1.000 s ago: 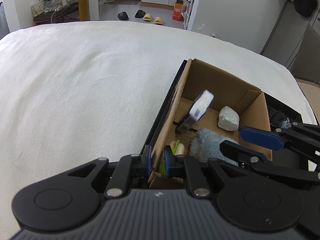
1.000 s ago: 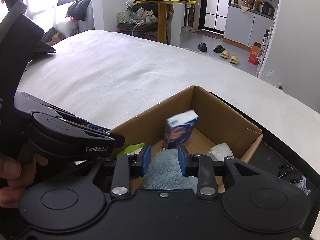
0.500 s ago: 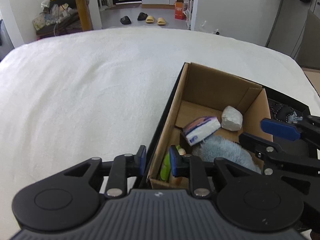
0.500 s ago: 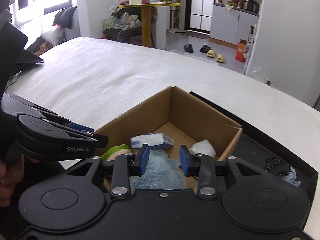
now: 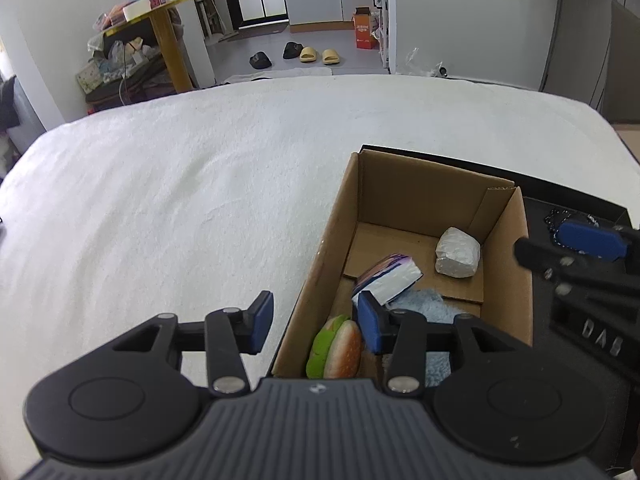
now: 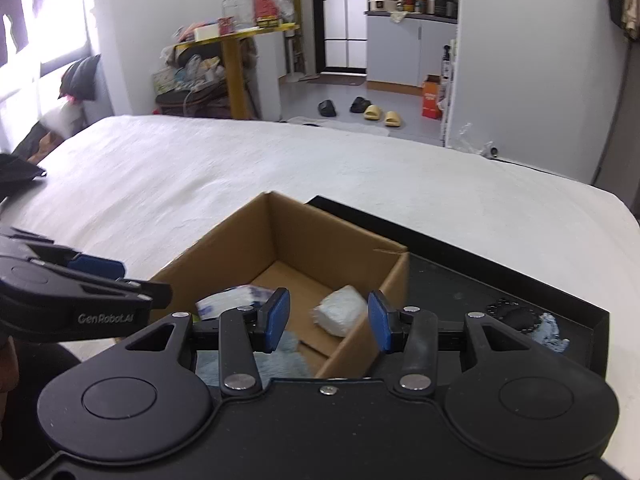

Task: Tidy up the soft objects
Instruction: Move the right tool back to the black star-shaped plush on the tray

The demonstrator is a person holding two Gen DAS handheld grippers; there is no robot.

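Observation:
An open cardboard box sits on the white bed. Inside lie a tissue pack, a white wrapped lump, a light blue fluffy cloth and a plush burger. My left gripper is open and empty, straddling the box's near left wall. My right gripper is open and empty above the box's near right wall; it also shows in the left wrist view.
A black tray lies under and right of the box, with small dark beaded items. The white bed stretches left and ahead. A yellow table and slippers stand beyond.
The tissue pack fell from mid-air and now lies in the box on the blue cloth. Both grippers have opened wider and lifted back from the box.

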